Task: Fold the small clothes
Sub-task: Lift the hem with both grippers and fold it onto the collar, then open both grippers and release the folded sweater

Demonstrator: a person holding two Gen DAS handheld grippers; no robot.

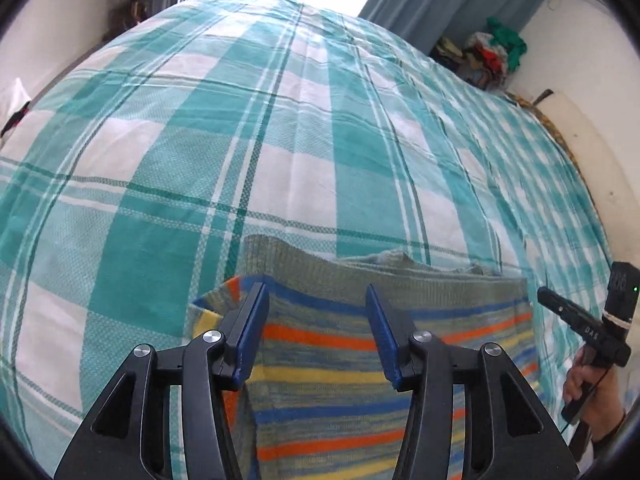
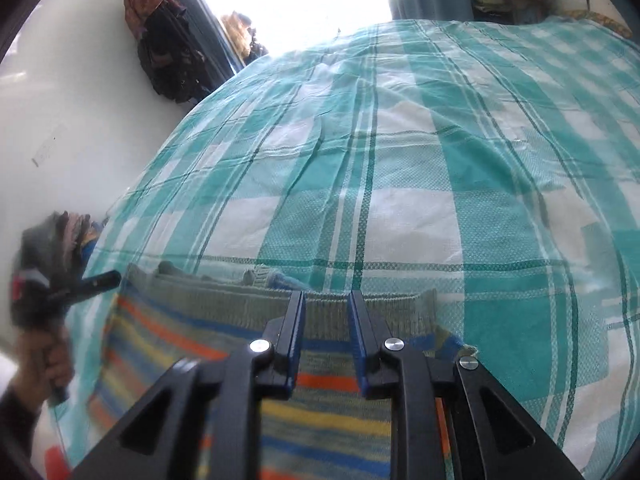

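Hovering over striped sweater, left gripper wide apart, right gripper narrower, both empty.

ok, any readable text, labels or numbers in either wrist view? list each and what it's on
"DAS": on the black body of the right gripper, seen from the left wrist view.
Marking on the black module above it: too blurred to read.
Striped sweater, checked bedsheet: no text visible.
Right wrist view: none.

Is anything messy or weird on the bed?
Nothing looks broken or spilled. The striped sweater lies flat on the checked bedsheet, both grippers open above it. Only its far grey edge is a bit bunched, and a pile of clothes sits in the corner.
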